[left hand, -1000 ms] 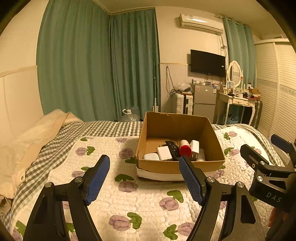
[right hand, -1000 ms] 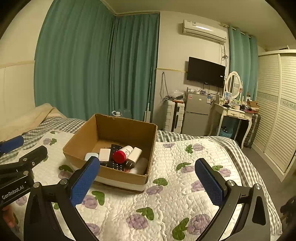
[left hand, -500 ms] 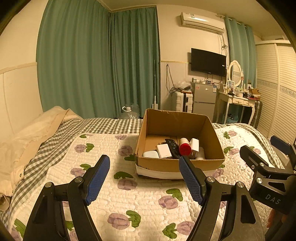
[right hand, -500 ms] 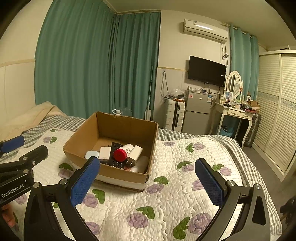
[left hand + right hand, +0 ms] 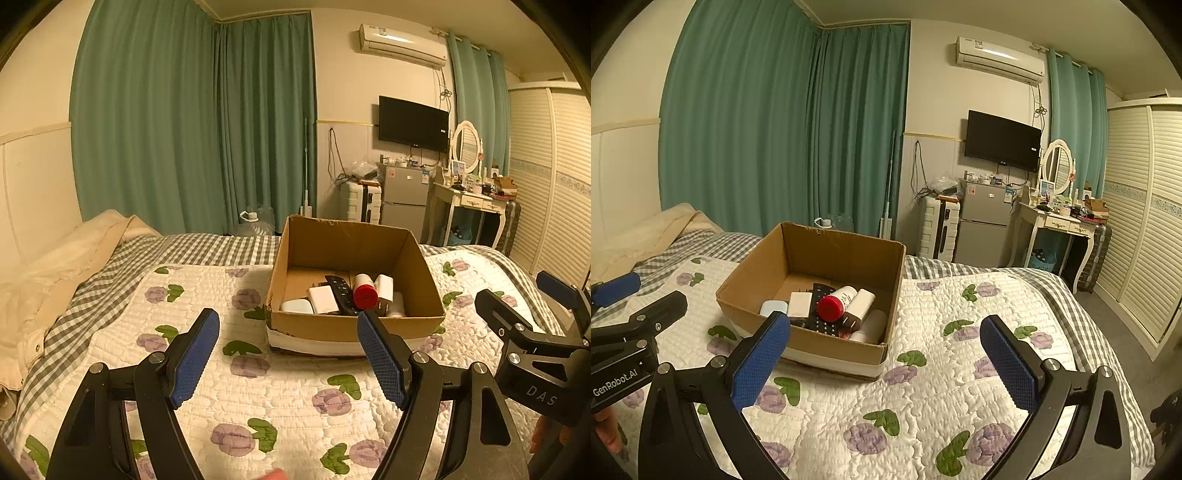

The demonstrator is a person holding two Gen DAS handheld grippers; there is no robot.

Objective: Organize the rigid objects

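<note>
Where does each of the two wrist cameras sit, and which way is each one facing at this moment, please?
Left wrist: rides on the left gripper, above the quilt, facing the cardboard box; its own open fingers show, and the right gripper at right.
Right wrist: rides on the right gripper, to the box's right, facing the same way; its open fingers show, and the left gripper at left.
Shared: the box, its red-capped bottle, the quilt, the television.

Teal curtains (image 5: 192, 122), wall television (image 5: 1003, 140), warm dim light.
</note>
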